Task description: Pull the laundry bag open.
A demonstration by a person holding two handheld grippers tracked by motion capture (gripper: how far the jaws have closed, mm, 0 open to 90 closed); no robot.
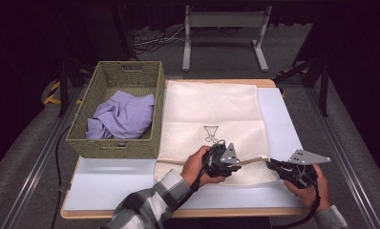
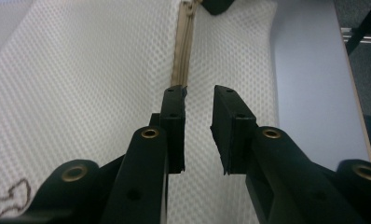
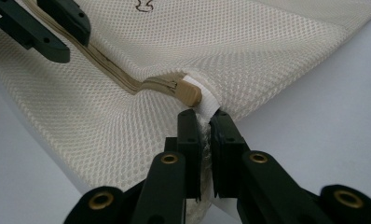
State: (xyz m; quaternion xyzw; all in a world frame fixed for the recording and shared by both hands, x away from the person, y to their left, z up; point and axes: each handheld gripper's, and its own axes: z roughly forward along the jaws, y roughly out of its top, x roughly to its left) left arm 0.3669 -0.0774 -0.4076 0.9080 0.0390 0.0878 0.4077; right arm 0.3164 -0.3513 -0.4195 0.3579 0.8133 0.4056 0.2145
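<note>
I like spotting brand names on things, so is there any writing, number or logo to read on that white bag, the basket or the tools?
No readable words or numbers anywhere.
The mesh bag bears one small dark outline drawing, a picture and not letters; what it shows is too small to tell.
The woven basket, the purple cloth in it, the left gripper and the right gripper: no label or lettering visible.
</note>
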